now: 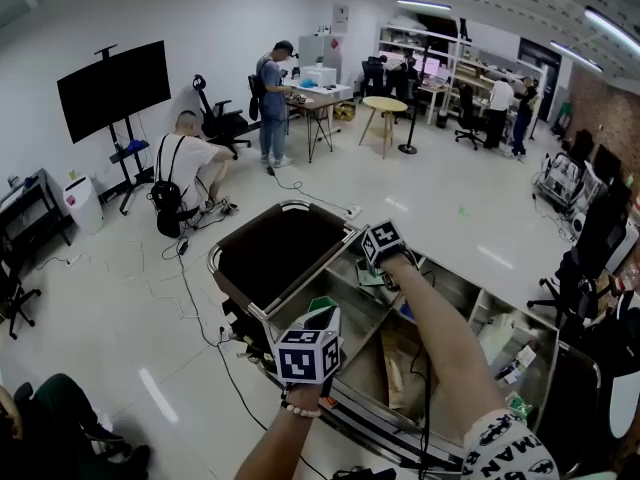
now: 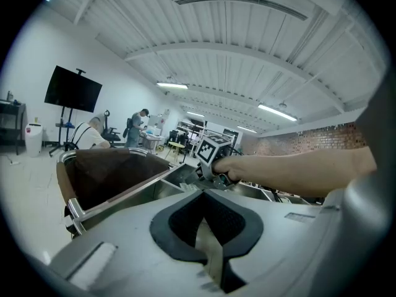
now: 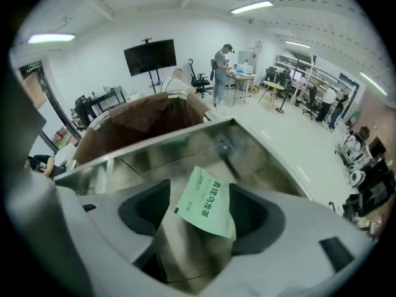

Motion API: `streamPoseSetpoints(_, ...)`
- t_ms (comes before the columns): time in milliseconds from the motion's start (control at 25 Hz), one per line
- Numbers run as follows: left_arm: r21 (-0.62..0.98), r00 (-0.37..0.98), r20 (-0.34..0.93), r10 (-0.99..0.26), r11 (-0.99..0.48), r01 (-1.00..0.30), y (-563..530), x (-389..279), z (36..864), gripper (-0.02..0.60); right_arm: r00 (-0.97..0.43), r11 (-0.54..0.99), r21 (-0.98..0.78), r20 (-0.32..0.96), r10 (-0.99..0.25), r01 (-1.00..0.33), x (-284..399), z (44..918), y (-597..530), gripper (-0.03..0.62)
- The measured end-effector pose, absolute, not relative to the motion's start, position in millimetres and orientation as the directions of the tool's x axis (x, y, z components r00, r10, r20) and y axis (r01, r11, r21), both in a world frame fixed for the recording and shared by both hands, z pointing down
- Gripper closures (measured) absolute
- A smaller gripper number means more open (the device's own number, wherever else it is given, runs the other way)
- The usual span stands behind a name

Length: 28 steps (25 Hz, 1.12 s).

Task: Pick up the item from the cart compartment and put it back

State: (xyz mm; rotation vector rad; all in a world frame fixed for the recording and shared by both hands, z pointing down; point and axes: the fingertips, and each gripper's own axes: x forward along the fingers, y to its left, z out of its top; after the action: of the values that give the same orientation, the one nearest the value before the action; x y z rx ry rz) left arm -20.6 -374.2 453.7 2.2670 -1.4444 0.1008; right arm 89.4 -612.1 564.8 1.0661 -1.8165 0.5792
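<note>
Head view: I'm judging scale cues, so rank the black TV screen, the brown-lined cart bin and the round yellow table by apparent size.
1. Brown-lined cart bin and TV screen: too alike to rank; the bin is far nearer.
2. Round yellow table: clearly smallest.

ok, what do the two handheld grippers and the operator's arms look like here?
Both the left gripper and the right gripper have pale grey plastic bodies, black textured pads inside the jaws, and each carries a cube of black-and-white square markers. Forearms bare. Bead bracelet on the left wrist; white short sleeve with black print on the right arm.
</note>
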Motion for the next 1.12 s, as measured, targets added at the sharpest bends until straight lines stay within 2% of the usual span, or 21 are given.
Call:
streamPoseSetpoints(160,0.32,0.449,0.265,-0.853,-0.362,-0.876,-371,-21,445,0.586,-0.325,0.539,-0.002,0.8,-0.505,-0.842,85,515,-592,0.281)
streamPoseSetpoints(200,0.317,0.452,0.256,-0.854,-0.368,-0.874,-370,-20,443,0.586,-0.345,0.538,-0.004,0.771,-0.535,-0.843,89,502,-585,0.298)
streamPoseSetpoints(240,0.311,0.456,0.248,-0.855,-0.375,-0.873,-367,-17,441,0.586,-0.364,0.53,-0.01,0.739,-0.567,-0.848,94,488,-577,0.362)
streamPoseSetpoints(360,0.291,0.473,0.217,-0.854,-0.406,-0.866,-357,-11,436,0.586,-0.406,0.499,-0.034,0.631,-0.661,-0.866,109,450,-547,0.435)
streamPoseSetpoints(400,0.288,0.477,0.203,-0.855,-0.413,-0.864,-354,-9,433,0.586,-0.409,0.491,-0.027,0.596,-0.691,-0.87,113,438,-538,0.515)
streamPoseSetpoints(480,0.285,0.483,0.184,-0.856,-0.424,-0.86,-348,-6,429,0.586,-0.415,0.486,-0.008,0.532,-0.738,-0.874,121,416,-519,0.594)
streamPoseSetpoints(680,0.253,0.5,0.176,-0.848,-0.452,-0.855,-327,-1,423,0.586,-0.453,0.492,0.003,0.385,-0.804,-0.87,131,366,-458,0.594)
streamPoseSetpoints(880,0.231,0.514,0.157,-0.843,-0.475,-0.849,-300,-4,417,0.586,-0.463,0.492,0.085,0.231,-0.856,-0.866,130,317,-388,0.594)
streamPoseSetpoints(1120,0.181,0.523,0.142,-0.84,-0.498,-0.848,-268,-9,414,0.586,-0.439,0.451,0.146,0.108,-0.892,-0.88,128,307,-302,0.594)
